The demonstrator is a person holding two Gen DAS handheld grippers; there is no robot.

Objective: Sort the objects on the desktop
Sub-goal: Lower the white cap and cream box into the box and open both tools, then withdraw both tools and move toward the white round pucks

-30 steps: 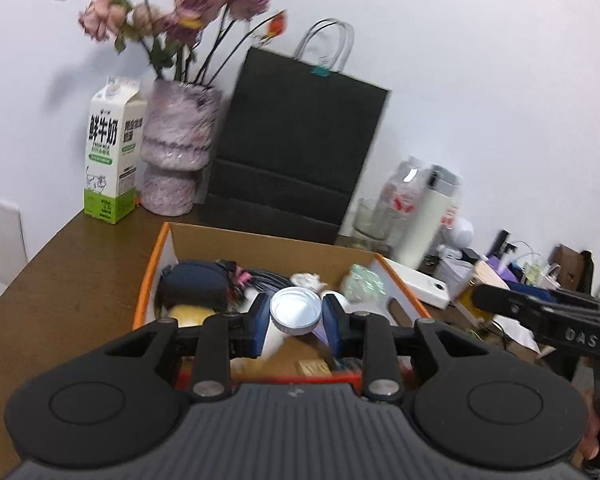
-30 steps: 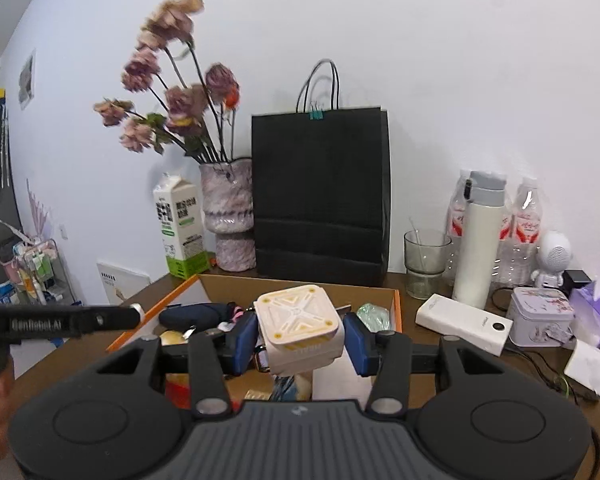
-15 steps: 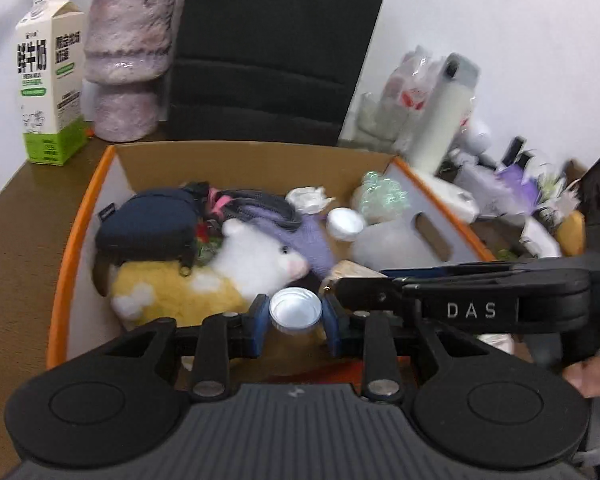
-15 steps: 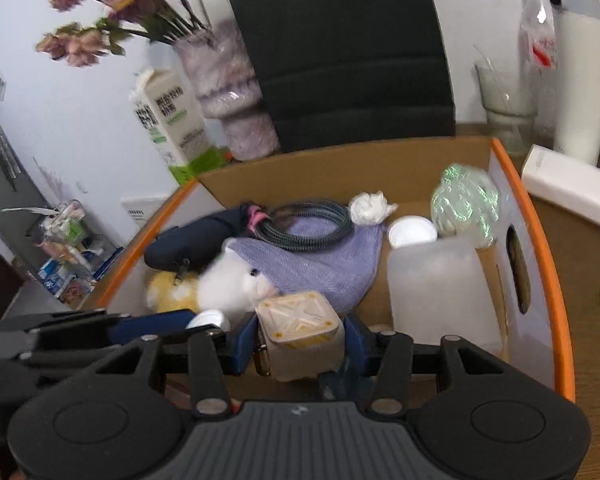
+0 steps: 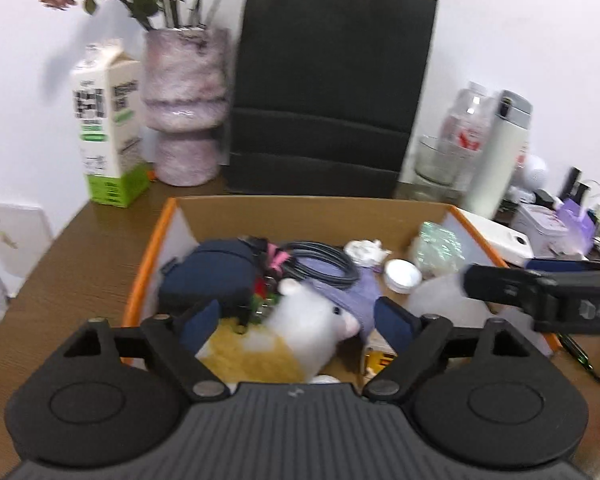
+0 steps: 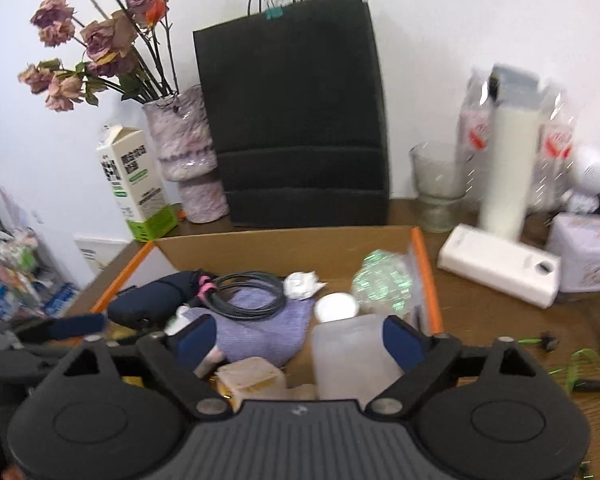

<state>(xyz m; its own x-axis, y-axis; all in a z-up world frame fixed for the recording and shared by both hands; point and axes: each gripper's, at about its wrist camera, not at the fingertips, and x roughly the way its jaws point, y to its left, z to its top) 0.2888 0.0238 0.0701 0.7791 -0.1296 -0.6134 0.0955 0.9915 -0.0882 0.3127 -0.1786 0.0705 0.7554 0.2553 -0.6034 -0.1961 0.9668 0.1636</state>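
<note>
A cardboard box with an orange rim (image 5: pixel 148 264) (image 6: pixel 424 276) holds a plush toy (image 5: pixel 300 332), a dark pouch (image 5: pixel 208 276), a coiled cable (image 6: pixel 248 292), a purple cloth (image 6: pixel 260 328) and a clear plastic jug (image 6: pixel 348 356). My left gripper (image 5: pixel 296 320) hangs over the plush toy, its jaws opening with nothing gripped. A small white round thing (image 5: pixel 326 379) shows just below it. My right gripper (image 6: pixel 300 340) is over the box's near end, jaws opening. The cream square container (image 6: pixel 252 376) lies loose beneath it.
Behind the box stand a black paper bag (image 6: pixel 296 120), a vase of dried flowers (image 6: pixel 184 152) and a milk carton (image 6: pixel 136 184). To the right are a glass (image 6: pixel 436 184), a white flask (image 6: pixel 508 164), a white power bank (image 6: pixel 500 268) and a tin (image 6: pixel 588 256).
Both grippers went from shut to wide open. The left let go of the small white-lidded jar, the right of the cream square container, both over the box. Both views tilted back up.
</note>
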